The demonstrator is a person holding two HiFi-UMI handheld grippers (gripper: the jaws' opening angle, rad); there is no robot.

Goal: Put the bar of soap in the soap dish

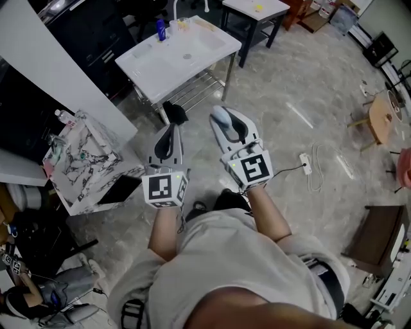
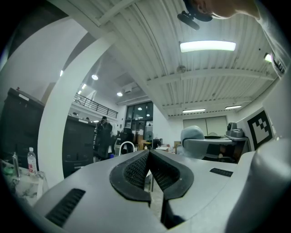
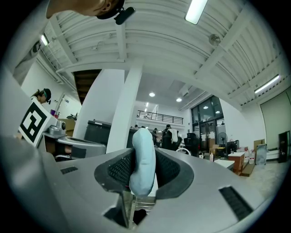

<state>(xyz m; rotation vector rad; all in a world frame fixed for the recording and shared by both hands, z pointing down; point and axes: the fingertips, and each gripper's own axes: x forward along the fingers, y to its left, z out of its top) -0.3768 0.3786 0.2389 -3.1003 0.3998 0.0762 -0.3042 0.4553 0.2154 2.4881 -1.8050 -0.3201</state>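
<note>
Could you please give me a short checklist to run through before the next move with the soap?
1. Soap gripped: bar of soap clamped upright between the right gripper jaws: ok.
2. Left gripper free: jaws together, nothing between them: ok.
3. Sink table close enough: it stands well ahead of both grippers: not ok.
4. Soap dish located: too small to make out on the table: cannot tell.

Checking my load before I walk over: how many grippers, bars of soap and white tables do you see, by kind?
Grippers: 2 (left gripper shut and empty; right gripper shut on the soap)
Bars of soap: 1 (pale blue bar of soap)
White tables: 2 (sink table; small table)
Total: 5
</note>
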